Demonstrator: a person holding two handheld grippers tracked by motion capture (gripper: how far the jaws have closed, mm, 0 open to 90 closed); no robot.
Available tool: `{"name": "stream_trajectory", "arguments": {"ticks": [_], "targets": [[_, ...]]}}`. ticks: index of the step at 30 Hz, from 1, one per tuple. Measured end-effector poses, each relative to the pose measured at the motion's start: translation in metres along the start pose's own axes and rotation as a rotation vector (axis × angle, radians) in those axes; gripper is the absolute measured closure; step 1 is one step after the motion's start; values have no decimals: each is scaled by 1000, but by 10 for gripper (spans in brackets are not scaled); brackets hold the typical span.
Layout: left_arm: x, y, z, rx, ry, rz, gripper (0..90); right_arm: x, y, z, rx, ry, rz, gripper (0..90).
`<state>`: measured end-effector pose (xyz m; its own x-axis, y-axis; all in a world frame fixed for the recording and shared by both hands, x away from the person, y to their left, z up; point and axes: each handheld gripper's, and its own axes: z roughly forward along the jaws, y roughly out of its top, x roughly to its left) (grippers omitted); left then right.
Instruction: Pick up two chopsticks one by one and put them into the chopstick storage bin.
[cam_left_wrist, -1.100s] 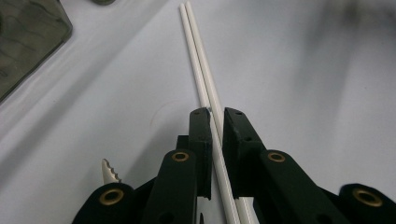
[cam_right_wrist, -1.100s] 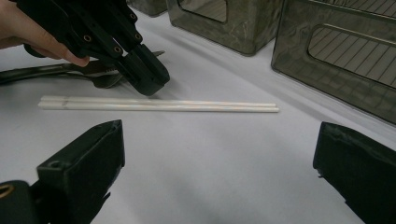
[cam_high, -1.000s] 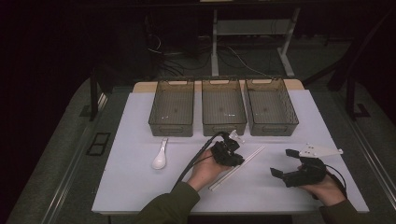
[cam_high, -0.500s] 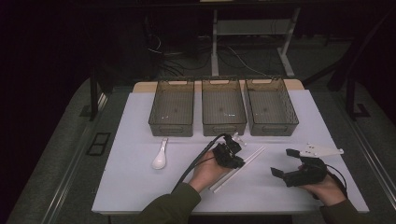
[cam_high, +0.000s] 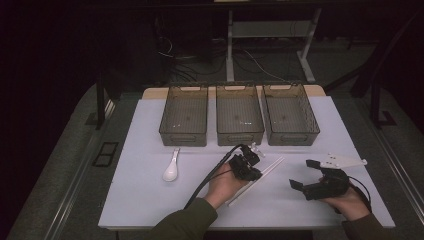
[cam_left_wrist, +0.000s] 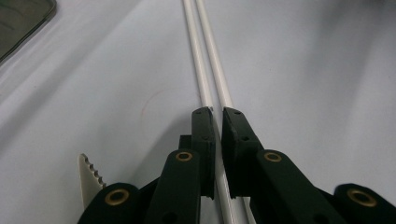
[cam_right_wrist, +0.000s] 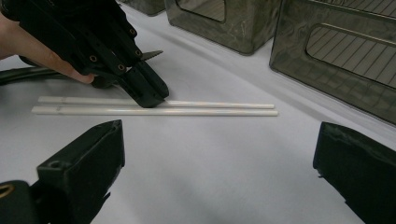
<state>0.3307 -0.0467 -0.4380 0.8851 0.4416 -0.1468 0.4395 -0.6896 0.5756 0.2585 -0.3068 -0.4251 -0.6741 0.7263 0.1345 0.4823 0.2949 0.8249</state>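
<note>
Left gripper is down on the table, jaws nearly closed around one of the two white chopsticks lying side by side before the bins. Right gripper rests nearby, jaws wide apart, holding nothing.

Three bins in a row — all alike. Two white chopsticks lie side by side. One white spoon — alone.

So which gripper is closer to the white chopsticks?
Left. The left gripper is down on the white chopsticks, its jaws nearly shut around one stick. The right gripper sits apart from them, off to the right, jaws wide open.
</note>
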Motion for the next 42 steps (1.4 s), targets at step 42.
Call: {"name": "stream_trajectory", "arguments": {"ticks": [42], "targets": [[-8, -5, -4, 14, 37, -31, 846, -1, 1, 0, -4, -2, 6, 20]]}}
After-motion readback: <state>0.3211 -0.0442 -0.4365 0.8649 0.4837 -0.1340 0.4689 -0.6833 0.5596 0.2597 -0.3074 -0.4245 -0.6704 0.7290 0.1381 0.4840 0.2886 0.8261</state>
